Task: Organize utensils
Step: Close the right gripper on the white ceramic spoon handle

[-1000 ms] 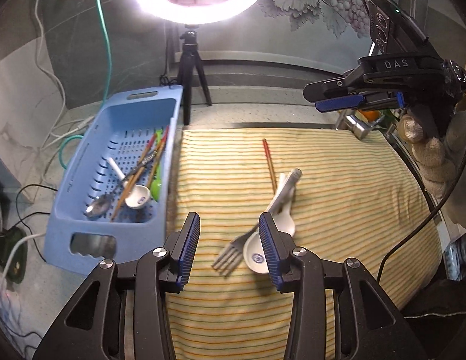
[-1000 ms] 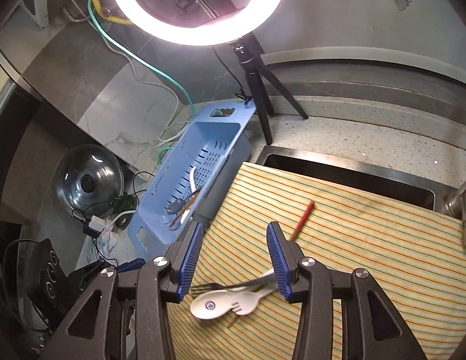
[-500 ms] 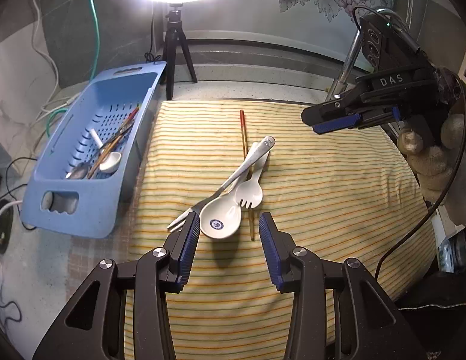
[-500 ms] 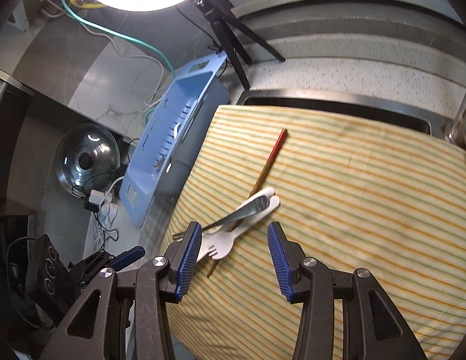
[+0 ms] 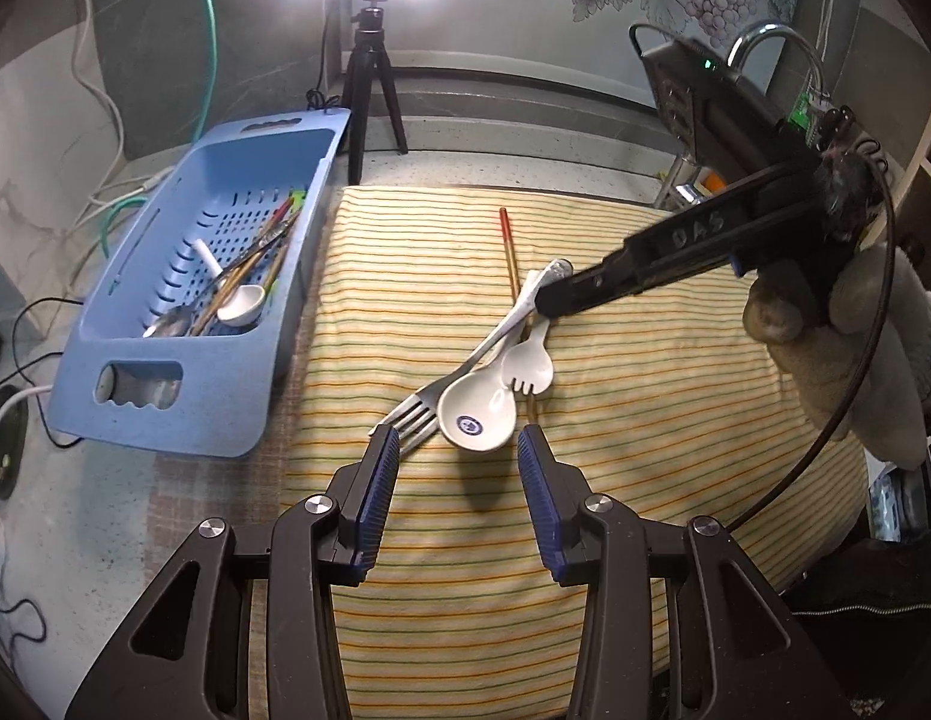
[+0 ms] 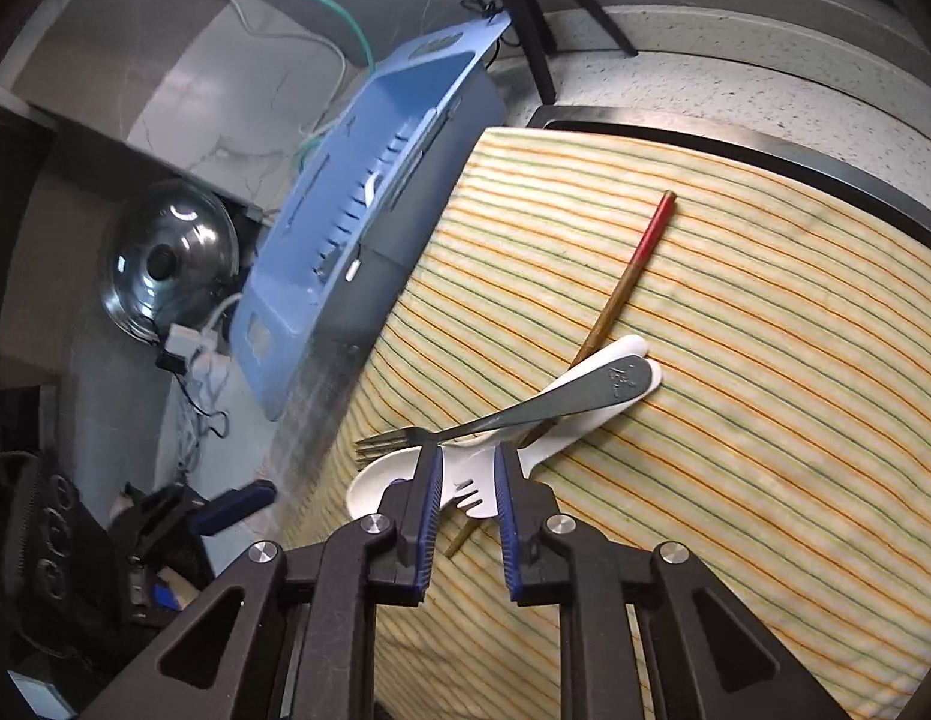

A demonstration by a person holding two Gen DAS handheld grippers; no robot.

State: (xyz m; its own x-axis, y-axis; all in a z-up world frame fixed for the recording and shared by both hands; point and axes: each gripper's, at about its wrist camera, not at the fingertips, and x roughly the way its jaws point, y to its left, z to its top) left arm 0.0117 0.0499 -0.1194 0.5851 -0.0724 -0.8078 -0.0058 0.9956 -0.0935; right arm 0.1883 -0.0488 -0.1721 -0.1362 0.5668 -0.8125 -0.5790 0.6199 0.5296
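A metal fork (image 5: 465,372), a white ceramic spoon (image 5: 477,411), a white plastic spork (image 5: 528,366) and a red-tipped chopstick (image 5: 507,240) lie crossed in a pile on the striped cloth (image 5: 645,450). My left gripper (image 5: 459,480) is open and empty just in front of the pile. My right gripper (image 6: 468,480) has its jaws narrowed around the utensil handles, with the spork (image 6: 465,495) between them and the fork (image 6: 525,411) just ahead; in the left wrist view its tip (image 5: 555,300) sits on the handles.
A blue slotted basket (image 5: 165,396) on the left holds spoons and several chopsticks. A ring light on a tripod (image 5: 369,78) stands behind. A faucet (image 5: 759,42) is at the back right. A pot lid (image 6: 165,264) and cables lie left of the counter.
My right gripper has come down onto the pile and narrowed its jaws around the handles. My left gripper has backed off a little and stays open.
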